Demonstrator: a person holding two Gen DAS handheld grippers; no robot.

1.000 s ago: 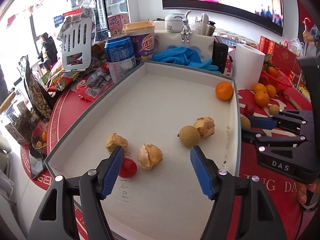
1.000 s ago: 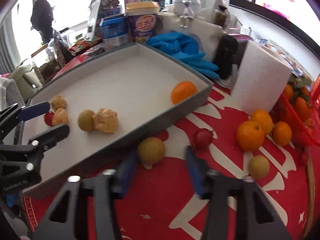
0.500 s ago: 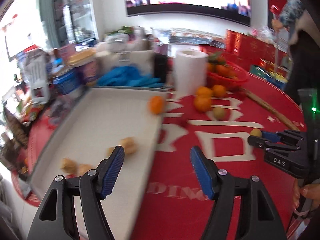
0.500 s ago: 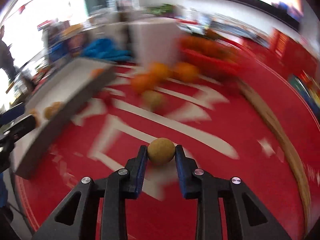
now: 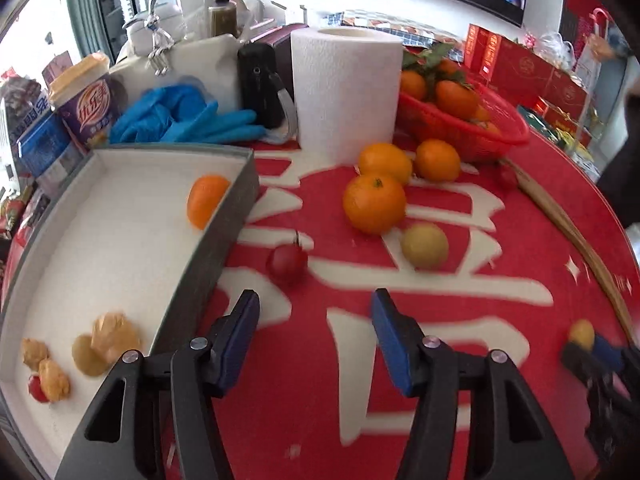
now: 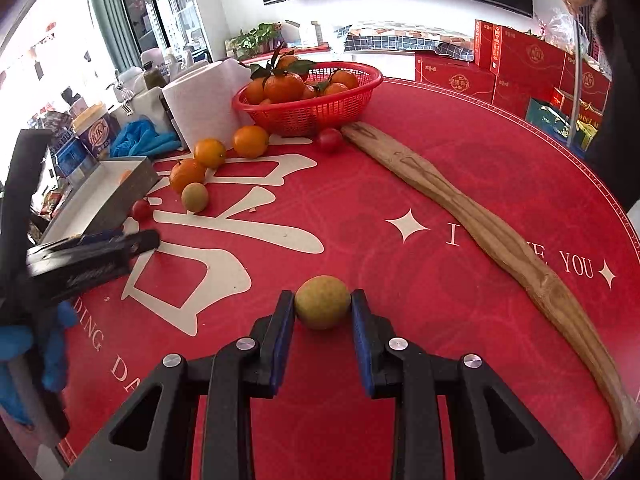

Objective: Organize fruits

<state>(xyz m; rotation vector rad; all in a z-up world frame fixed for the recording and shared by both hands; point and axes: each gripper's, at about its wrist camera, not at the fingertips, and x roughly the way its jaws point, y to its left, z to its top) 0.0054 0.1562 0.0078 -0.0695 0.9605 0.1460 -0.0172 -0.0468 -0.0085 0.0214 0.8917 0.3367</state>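
A round desk (image 6: 460, 168) under a red cloth with white lettering fills both views. At the left of the left wrist view sits a grey-walled tray (image 5: 236, 208) with a white floor; it holds one orange (image 5: 206, 200) against its right wall and, in the lower left corner, a few pale peeled pieces and a small red fruit. A paper towel roll (image 5: 344, 92) stands at upper centre, with a red basket (image 6: 308, 112) of oranges just beside it. A long wooden stick (image 6: 480, 232) runs diagonally down the right of the right wrist view. Three loose oranges (image 5: 374, 204) lie in front of the basket, a yellow-brown round fruit (image 5: 424, 245) just below them and a cherry tomato (image 5: 286, 262) near the tray's wall. The right claw (image 6: 323, 304), low in its view, is clamped on another yellow-brown fruit (image 6: 322, 302), probably a longan. The left claw (image 5: 316, 320) is closing, with only red cloth between its pads.
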